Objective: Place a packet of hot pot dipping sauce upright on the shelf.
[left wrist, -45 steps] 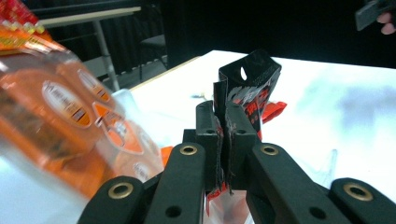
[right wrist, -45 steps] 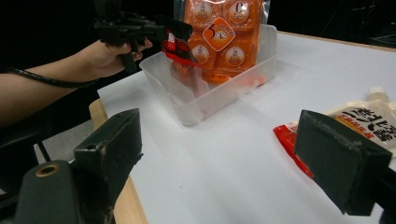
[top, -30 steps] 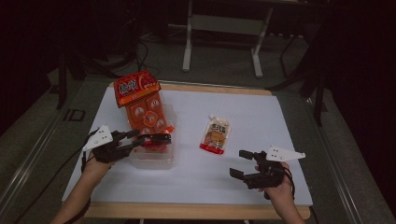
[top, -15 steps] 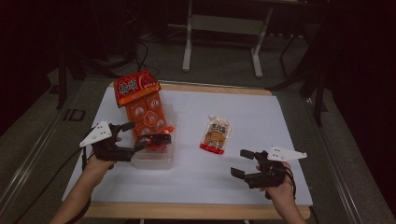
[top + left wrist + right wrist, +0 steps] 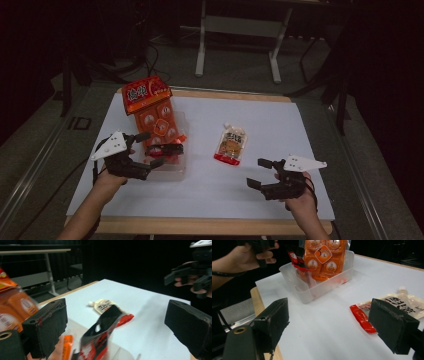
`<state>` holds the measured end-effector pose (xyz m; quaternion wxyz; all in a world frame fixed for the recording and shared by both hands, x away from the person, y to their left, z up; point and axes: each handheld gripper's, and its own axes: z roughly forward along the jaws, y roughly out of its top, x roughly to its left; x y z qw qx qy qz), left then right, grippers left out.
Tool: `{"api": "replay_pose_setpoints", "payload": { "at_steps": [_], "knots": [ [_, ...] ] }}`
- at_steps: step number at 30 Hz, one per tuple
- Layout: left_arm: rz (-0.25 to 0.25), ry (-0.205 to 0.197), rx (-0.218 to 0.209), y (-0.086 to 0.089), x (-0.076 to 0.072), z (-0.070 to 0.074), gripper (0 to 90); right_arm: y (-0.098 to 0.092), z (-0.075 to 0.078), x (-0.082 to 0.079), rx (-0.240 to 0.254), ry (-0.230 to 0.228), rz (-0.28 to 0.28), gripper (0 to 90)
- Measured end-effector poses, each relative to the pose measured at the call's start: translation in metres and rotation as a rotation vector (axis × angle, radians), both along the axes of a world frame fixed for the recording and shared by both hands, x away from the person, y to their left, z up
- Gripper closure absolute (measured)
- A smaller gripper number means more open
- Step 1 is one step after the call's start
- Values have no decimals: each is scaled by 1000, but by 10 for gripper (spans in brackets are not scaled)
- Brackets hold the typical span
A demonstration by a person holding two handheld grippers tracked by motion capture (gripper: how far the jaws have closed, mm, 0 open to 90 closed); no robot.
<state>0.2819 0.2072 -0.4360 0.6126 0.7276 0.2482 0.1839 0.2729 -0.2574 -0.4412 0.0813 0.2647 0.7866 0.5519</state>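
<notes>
Table (image 5: 280, 125), white-topped, carries everything; on its left side sits a clear plastic bin (image 5: 172, 167), with a big orange multipack (image 5: 155, 117) propped in it and leaning out over the far rim. A second ago the left gripper (image 5: 150, 150) was down at the bin's near end with its jaws almost closed on a small red-and-black packet (image 5: 167, 149); now its jaws have just been opening wide and the gripper sits higher and back toward the left edge, nothing between its pads; the packet stands on end in the bin, loose — so that item looks delivered, I judge. The right gripper (image 5: 260, 172) has kept its place near the front right of the table, jaws spread and empty. Next to go, most likely, is the spouted pouch (image 5: 231, 144) — cream with a red bottom edge — lying flat on the bare tabletop between the bin and the right gripper, well apart from both. Nothing lies in the path; the crowded bin and its leaning multipack leave little room.
</notes>
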Motion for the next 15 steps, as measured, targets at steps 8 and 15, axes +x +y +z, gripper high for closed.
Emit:
{"api": "replay_pose_setpoints", "payload": {
  "at_steps": [8,15],
  "knots": [
    [-13,-12,23,-16,-16,4,46,-8,6,11,46,-10,-44,156],
    [-49,0,21,-27,-32,0,46,-11,9,28,-22,-61,-91,130]
  ]
}}
